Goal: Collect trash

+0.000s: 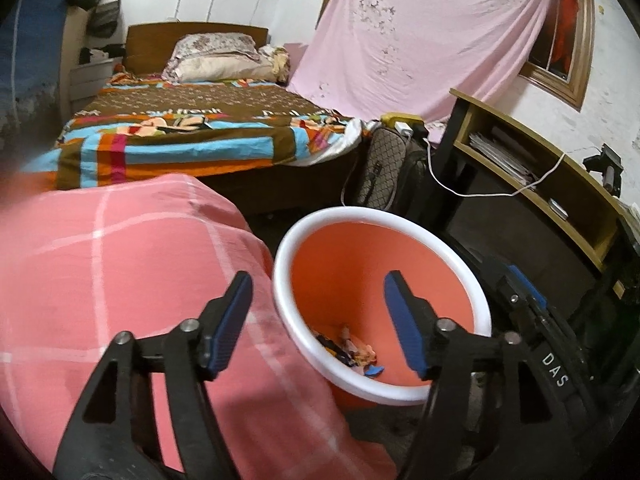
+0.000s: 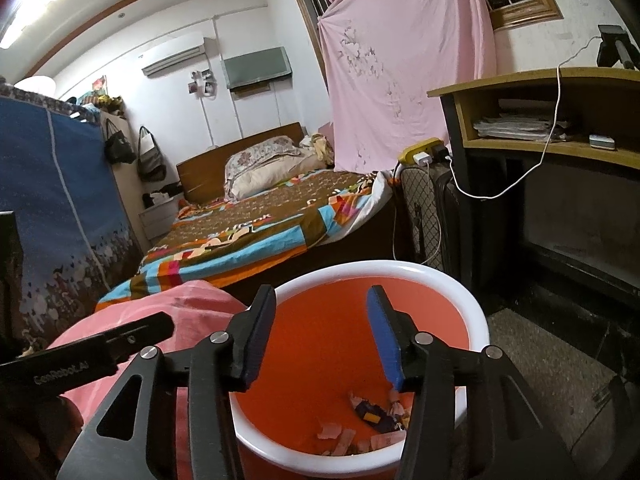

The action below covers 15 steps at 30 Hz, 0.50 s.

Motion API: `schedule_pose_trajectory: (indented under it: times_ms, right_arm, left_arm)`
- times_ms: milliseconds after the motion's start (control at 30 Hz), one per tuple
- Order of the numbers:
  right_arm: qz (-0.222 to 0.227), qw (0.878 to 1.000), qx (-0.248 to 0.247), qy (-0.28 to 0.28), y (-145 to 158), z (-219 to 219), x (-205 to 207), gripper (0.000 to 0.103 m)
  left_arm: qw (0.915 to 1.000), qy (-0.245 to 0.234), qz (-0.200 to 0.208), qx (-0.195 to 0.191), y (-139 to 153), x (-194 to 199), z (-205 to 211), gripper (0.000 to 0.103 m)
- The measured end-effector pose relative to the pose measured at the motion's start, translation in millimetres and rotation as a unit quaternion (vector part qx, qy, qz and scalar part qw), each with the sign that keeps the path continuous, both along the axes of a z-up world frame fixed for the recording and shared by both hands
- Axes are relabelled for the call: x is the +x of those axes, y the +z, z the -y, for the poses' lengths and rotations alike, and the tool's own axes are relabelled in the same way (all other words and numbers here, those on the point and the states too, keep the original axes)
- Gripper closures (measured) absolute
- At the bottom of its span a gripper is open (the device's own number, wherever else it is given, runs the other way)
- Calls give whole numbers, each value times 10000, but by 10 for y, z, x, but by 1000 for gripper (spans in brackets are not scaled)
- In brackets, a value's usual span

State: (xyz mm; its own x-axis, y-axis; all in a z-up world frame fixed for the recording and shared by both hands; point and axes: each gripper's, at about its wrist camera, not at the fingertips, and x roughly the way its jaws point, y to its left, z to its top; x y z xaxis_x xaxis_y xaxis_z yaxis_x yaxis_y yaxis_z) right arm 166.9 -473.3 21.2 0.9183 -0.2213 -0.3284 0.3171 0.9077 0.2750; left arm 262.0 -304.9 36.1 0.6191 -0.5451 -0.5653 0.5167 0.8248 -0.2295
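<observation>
An orange bin with a white rim (image 1: pixel 400 220) stands on the floor; it also shows in the right wrist view (image 2: pixel 380 270). Scraps of trash (image 1: pixel 352 350) lie at its bottom, also seen in the right wrist view (image 2: pixel 376 416). My left gripper (image 1: pixel 318 320) is open and empty, straddling the bin's left rim above the pink cloth. My right gripper (image 2: pixel 322 336) is open and empty, held over the bin's mouth. The right gripper's body (image 1: pixel 532 320) shows at the right in the left wrist view.
A pink checked cloth (image 1: pixel 120 280) covers something just left of the bin. A bed with a colourful cover (image 1: pixel 192 128) lies behind. A suitcase (image 1: pixel 384 168) and a wooden desk (image 1: pixel 560 184) with a white cable stand to the right. A blue wardrobe cover (image 2: pixel 52 200) is left.
</observation>
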Motion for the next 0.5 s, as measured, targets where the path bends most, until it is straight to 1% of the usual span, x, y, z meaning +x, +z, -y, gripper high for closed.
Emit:
schedule_pose_trajectory:
  times_ms: [100,133,167,200,233,267,300,400,500]
  right_arm:
    - [40,10000,-11,-19,17,-12,-3,55]
    - [51,10000,-19,-28,21,-17,-5,52]
    - [61,10000,-25,-42,26,-24,-9,45]
    - [75,10000,-29,-54,31,-31,-12,40]
    - [109,9999,-24,-56,36,-24,-15,29]
    - [149,9999,-17,-57,44,-31,-24,25]
    - [196,9998,-11,-53,54,-47,-37,25]
    - [278,9996,-73,4,91,-104,-59,22]
    - [327,9994,-113,62,121,-164,-68,13]
  left_arm:
    - [9997,199,158,20,43,-29,-109,36]
    - [9995,257,203,14,55,-39,-147,34]
    - [9991,328,258,-6,70,-56,-202,32]
    - [9989,371,290,-24,83,-64,-241,28]
    - [9986,423,327,-44,94,-76,-290,22]
    - [9981,486,371,-66,109,-89,-338,18]
    - [9971,601,451,-98,125,-121,-408,13]
    - [9949,779,628,-135,163,-171,-544,13]
    - [9922,937,818,-67,217,-240,-679,13]
